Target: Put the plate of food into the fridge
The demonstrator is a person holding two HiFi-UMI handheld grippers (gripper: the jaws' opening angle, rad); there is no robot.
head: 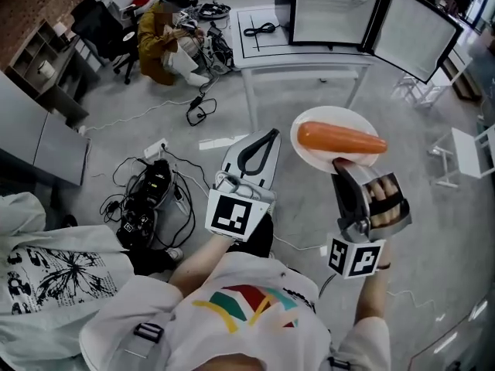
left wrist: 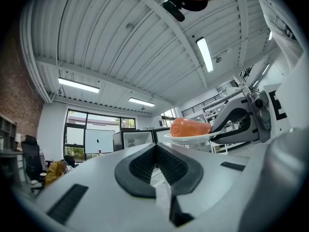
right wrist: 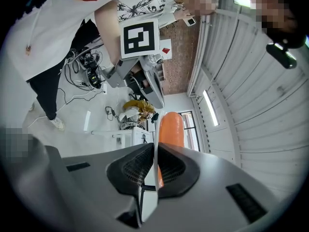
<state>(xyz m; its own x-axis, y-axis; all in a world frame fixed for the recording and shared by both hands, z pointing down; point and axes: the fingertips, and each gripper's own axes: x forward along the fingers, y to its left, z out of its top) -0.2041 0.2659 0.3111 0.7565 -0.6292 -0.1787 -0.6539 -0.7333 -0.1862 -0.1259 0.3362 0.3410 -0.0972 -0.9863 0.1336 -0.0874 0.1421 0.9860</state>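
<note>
Plate (head: 308,151) with carrot (head: 340,137): carried in the air, just right of the left gripper's fingertips. Left gripper (head: 267,137): fingers closed pad to pad, nothing between them. Right gripper (head: 341,163): fingers clamped on the plate's near rim. The plate extends forward past the fingertips, with the carrot lying across it. Fridge (head: 332,10): ahead of both sets of fingertips, well apart, door (head: 421,29) open.

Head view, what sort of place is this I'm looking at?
Probably a lab or workshop, not a home: tangled cables and gear on a bare concrete floor, a small fridge standing on a white table, and a ribbed metal ceiling with strip lights.
</note>
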